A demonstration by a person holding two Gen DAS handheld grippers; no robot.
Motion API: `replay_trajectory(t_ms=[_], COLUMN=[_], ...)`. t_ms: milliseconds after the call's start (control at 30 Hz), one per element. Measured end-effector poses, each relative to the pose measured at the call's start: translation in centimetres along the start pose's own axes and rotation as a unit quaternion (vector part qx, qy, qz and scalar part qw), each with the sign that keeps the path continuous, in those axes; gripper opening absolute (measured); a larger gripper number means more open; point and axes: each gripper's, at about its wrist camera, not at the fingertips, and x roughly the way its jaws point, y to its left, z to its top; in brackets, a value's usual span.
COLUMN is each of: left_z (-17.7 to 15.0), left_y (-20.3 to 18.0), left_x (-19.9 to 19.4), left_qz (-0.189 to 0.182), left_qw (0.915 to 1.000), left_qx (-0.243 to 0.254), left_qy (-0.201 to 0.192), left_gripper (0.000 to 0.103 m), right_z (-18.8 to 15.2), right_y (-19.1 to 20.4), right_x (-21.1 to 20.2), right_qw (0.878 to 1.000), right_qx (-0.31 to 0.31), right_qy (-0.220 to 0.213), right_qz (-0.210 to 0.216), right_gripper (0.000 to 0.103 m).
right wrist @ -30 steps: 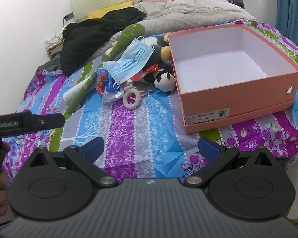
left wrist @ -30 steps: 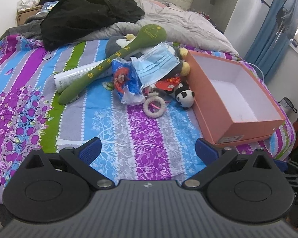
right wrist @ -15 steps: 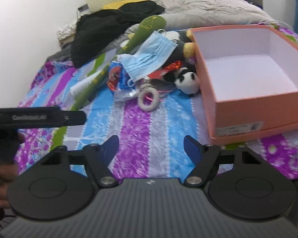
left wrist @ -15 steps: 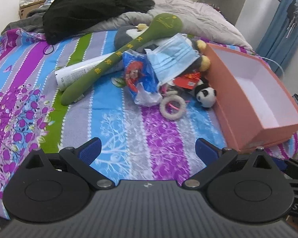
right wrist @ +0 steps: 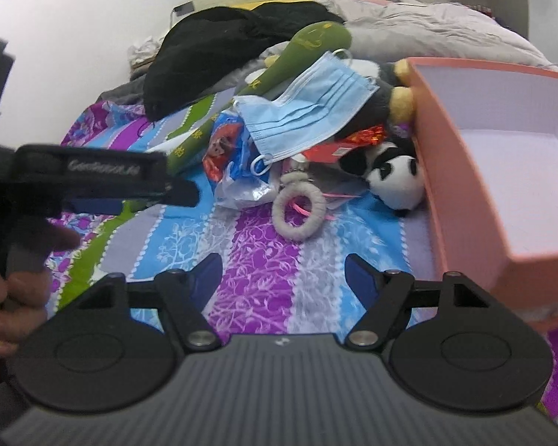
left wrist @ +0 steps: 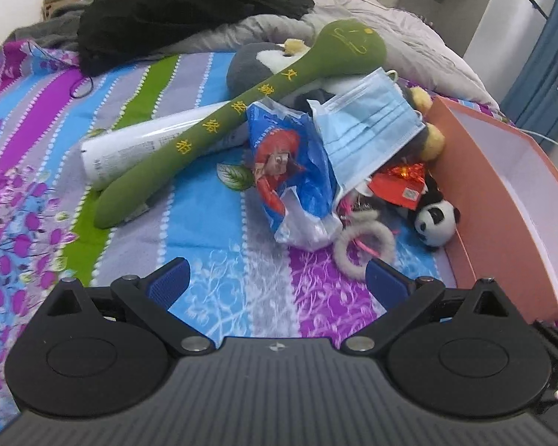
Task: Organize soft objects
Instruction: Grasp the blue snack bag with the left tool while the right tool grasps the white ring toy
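From the left wrist camera, the left gripper [left wrist: 277, 278] hangs over a striped, flower-printed bedspread [left wrist: 212, 215], its blue-padded fingers spread wide and holding nothing. Ahead lies a heap of soft things: a long green plush mallet [left wrist: 241, 115] with yellow lettering lies slantwise across a white tube [left wrist: 137, 145]; a crumpled blue plastic bag [left wrist: 294, 171] sits beside a pleated blue face mask [left wrist: 368, 130]; a fuzzy beige ring [left wrist: 364, 241] rests on the cover just before the right fingertip; a small panda plush [left wrist: 437, 221] touches the wall of an open salmon-pink box [left wrist: 502, 223].

From the right wrist camera, the right gripper [right wrist: 282, 273] is likewise open and empty above the bedspread [right wrist: 264, 260]. The same heap sits ahead, the ring [right wrist: 297, 212] nearest, the panda [right wrist: 398, 182] against the box [right wrist: 461, 200], the mask [right wrist: 308, 104] draped on top. At left, blurred, the left gripper's body [right wrist: 93, 178] juts into frame, gripped by a hand [right wrist: 15, 282].
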Motion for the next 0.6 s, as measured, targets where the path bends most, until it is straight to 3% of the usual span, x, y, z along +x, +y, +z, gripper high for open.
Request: replay_trajectory(t_ms=[233,367,433,600], left_z=[1.4,2.0,2.2,2.6], left_y=[0.5,0.7,0.9,1.0], left_x=[3.8,5.8,6.5,8.3], left_qz=[-0.031,-0.040,-0.045,-0.054], left_qw=[0.9992,0.9987,0.9984,0.9979], left_qx=[-0.025,-0.032,-0.033,-0.032], left_qy=[-0.003,0.000,0.002,0.011], left_gripper=[0.099,0.087,0.080,0.063], right_z=[1.2,1.5,1.5,1.6], right_y=[-0.7,-1.3,-1.7,-2.5], right_x=[4.3,6.4,7.1,8.4], right_qw=[1.000,1.000,1.000,0.999], right_qx=[0.001,-0.004,0.001,0.021], right_qy=[0.008,0.019,0.023,0.023], right_qz=[-0.006,-0.019,-0.018,-0.021], right_gripper=[0.073,0.066,0.057,0.049])
